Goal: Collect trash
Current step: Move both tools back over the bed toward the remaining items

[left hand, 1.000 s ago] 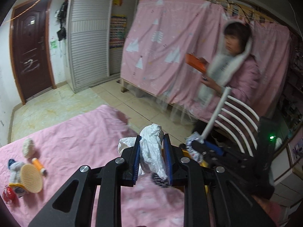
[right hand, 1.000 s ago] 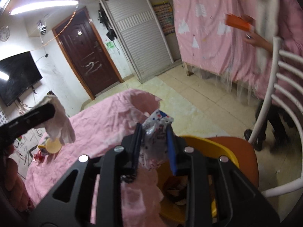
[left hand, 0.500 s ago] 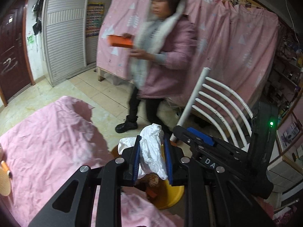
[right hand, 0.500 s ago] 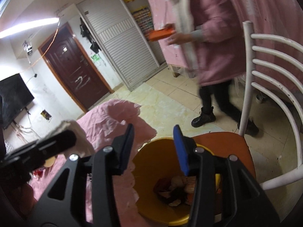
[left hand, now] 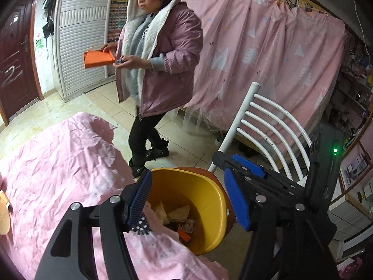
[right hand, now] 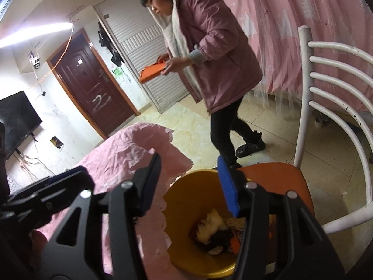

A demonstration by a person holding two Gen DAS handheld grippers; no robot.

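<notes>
A yellow bin stands on an orange chair seat beside the pink-covered table; it also shows in the right wrist view. Crumpled trash lies in its bottom, also visible in the right wrist view. My left gripper is open and empty above the bin. My right gripper is open and empty above the bin too; it shows in the left wrist view to the right.
A white chair back rises behind the bin. A person in a purple coat holding an orange tray stands on the tiled floor close by. A pink curtain hangs behind.
My left gripper opened and let the white tissue drop into the bin. My right gripper let go of its wrapper earlier and stays open. The person walked closer.
</notes>
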